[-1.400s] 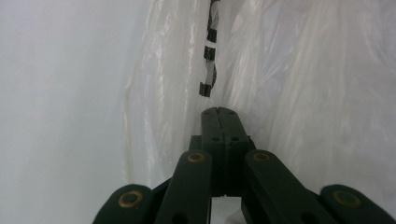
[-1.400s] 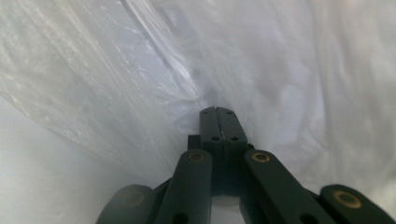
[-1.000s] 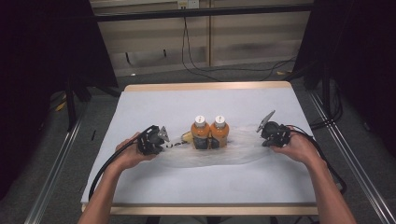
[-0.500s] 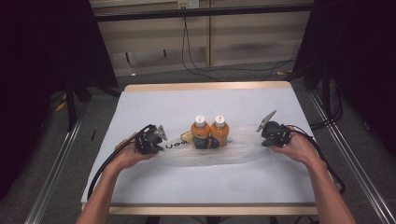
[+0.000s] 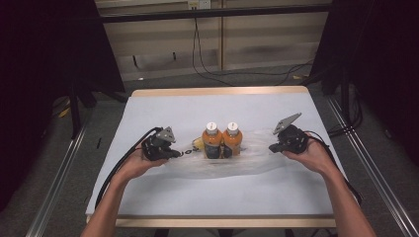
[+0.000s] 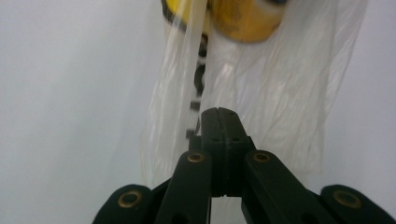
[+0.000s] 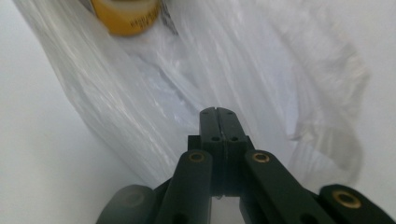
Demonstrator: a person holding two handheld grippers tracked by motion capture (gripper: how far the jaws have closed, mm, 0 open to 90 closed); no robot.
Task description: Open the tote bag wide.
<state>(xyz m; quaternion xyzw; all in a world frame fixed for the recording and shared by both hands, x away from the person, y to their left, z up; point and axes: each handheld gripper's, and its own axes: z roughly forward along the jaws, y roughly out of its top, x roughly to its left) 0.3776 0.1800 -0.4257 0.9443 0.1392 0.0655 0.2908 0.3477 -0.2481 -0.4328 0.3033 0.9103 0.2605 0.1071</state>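
While the person keeps both hands low, the high view shows the clear plastic bag (image 5: 247, 160) mid-table around two orange bottles (image 5: 221, 140), with bare white tabletop (image 5: 207, 106) on every side. Seen from the left gripper (image 6: 218, 112), its jaws are pressed together on the bag's crinkled film. From the right gripper (image 7: 217, 111), likewise.
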